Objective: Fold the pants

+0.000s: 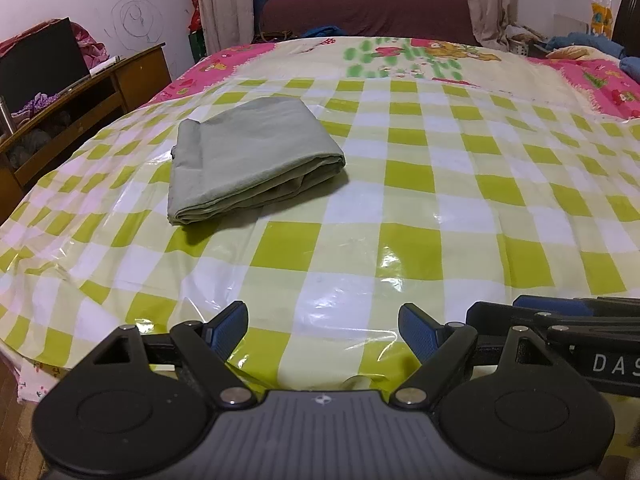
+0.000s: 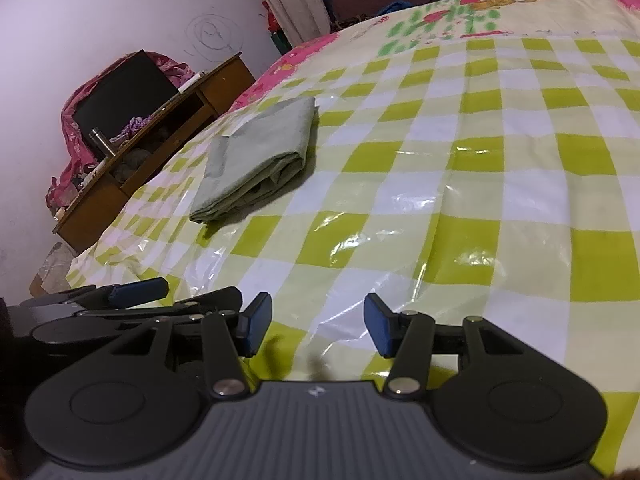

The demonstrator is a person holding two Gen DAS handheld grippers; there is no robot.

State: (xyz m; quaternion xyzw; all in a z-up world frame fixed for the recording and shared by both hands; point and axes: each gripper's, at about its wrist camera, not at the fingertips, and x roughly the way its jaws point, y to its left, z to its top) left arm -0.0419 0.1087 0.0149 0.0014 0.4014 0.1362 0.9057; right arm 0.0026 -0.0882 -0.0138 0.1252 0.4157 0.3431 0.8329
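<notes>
The pale green pants (image 1: 252, 156) lie folded into a flat rectangular bundle on the green-and-white checked plastic sheet (image 1: 400, 220) that covers the bed. They also show in the right wrist view (image 2: 256, 160), up and to the left. My left gripper (image 1: 322, 334) is open and empty, near the bed's front edge, well short of the pants. My right gripper (image 2: 318, 326) is open and empty too, low over the sheet. The right gripper's body shows at the lower right of the left wrist view (image 1: 560, 320). The left gripper lies at the lower left of the right wrist view (image 2: 128, 300).
A wooden desk (image 1: 80, 96) with a dark box and clutter stands left of the bed. A pink cartoon quilt (image 1: 580, 80) lies under the sheet. A maroon sofa (image 1: 360, 12), curtains and a window are at the far end. Blue clothes (image 1: 592, 46) lie at the right.
</notes>
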